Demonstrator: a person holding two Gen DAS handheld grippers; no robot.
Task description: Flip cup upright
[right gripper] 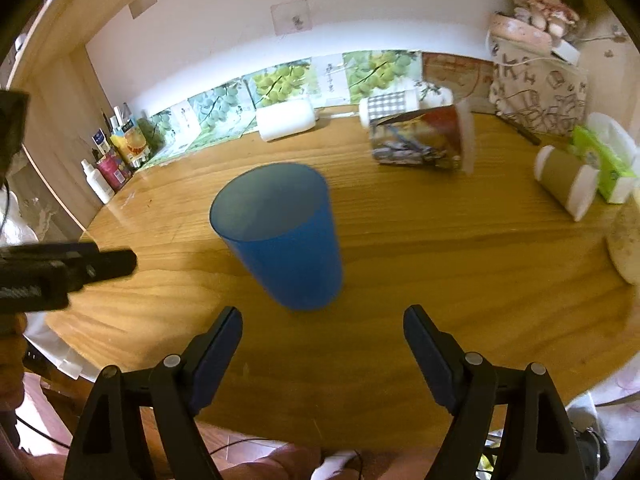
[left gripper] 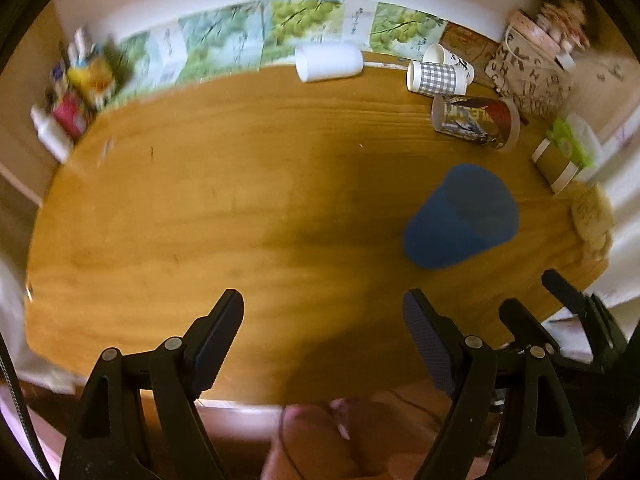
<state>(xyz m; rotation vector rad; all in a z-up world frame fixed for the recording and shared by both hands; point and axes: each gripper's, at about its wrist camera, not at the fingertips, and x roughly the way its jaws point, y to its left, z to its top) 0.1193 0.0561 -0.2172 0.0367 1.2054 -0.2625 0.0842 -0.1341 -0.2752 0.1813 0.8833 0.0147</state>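
A blue plastic cup (right gripper: 280, 236) stands on the wooden table (right gripper: 440, 280) with its open mouth up, slightly blurred. In the left wrist view the blue cup (left gripper: 460, 216) sits to the right, ahead of the gripper. My right gripper (right gripper: 322, 340) is open and empty, just short of the cup, jaws wide on either side of it. My left gripper (left gripper: 322, 328) is open and empty over bare table, left of the cup. The right gripper's fingers (left gripper: 520, 320) show at the left view's lower right; the left gripper (right gripper: 80, 268) shows at the right view's left edge.
Several cups lie on their sides at the back: a white one (right gripper: 286, 120), a grey checked one (right gripper: 384, 106), a printed one (right gripper: 424, 140) and a brown one (right gripper: 564, 180). A patterned bag (right gripper: 536, 92), a tissue box (right gripper: 604, 164) and bottles (right gripper: 116, 160) line the edges.
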